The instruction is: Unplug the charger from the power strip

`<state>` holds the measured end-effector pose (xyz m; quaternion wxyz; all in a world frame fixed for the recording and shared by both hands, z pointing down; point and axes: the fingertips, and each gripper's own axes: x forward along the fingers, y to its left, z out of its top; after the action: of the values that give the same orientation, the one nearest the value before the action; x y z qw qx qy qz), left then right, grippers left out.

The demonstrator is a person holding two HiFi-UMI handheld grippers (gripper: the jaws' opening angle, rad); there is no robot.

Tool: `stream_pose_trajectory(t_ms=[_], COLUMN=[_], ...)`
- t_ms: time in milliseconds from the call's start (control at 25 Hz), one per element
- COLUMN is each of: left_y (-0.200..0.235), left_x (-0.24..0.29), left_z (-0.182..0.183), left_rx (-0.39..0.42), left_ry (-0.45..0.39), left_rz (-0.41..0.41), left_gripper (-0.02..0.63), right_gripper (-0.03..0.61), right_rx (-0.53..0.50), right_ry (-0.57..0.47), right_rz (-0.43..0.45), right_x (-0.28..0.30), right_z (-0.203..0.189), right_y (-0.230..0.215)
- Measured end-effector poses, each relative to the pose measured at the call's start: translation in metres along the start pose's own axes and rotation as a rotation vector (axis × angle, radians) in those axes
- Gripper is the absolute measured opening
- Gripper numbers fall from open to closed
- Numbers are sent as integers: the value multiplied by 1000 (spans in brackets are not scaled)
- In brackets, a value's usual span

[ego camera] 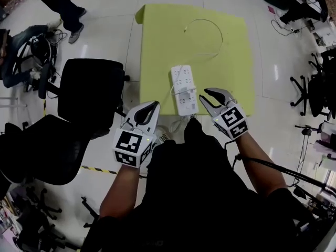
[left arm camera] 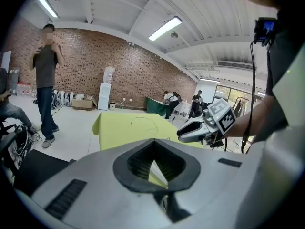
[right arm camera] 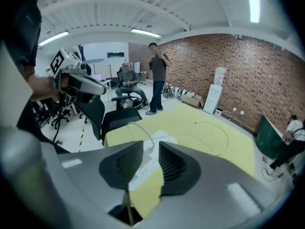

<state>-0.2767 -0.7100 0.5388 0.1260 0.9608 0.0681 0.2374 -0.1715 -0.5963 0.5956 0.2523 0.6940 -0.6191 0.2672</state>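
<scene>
Head view of a bench draped in yellow-green cloth (ego camera: 231,77). A white power strip (ego camera: 184,88) lies lengthwise near the bench's near edge, between the two grippers. The charger's thin white cable (ego camera: 221,37) loops across the cloth and runs back to the strip. The charger's plug body, white on white, cannot be told apart from the strip. The left gripper (ego camera: 154,105) hovers off the near left corner of the bench; its fingers are closed tip to tip, with nothing between them. The right gripper (ego camera: 203,95) hovers just right of the strip's near end. Its fingers stand apart and grip nothing, and the right gripper view shows the strip and cloth through their gap. Two black office chairs (ego camera: 89,96) stand on the floor left of the bench. In the left gripper view a person (left arm camera: 45,80) stands before a brick wall (left arm camera: 128,75).
</scene>
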Motion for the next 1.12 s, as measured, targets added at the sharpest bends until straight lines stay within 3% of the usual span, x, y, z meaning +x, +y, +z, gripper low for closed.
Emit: stream_pose_trajectory(t_ms=[200, 360, 600, 1120], left_y=[4, 10, 13, 12], left_x=[20, 26, 31, 41], left_z=[-17, -30, -39, -31], left_rx=[4, -23, -48, -56], left_ry=[67, 119, 153, 133], left_rz=[-4, 11, 8, 14], left_gripper=[6, 6, 6, 6], right_gripper=[194, 220, 222, 179], right_rx=[-131, -147, -212, -382], right_ry=[72, 80, 117, 164], right_rz=[82, 109, 151, 199], right_x=[43, 61, 79, 82], right_z=[-22, -23, -24, -26], right_y=[1, 4, 10, 20])
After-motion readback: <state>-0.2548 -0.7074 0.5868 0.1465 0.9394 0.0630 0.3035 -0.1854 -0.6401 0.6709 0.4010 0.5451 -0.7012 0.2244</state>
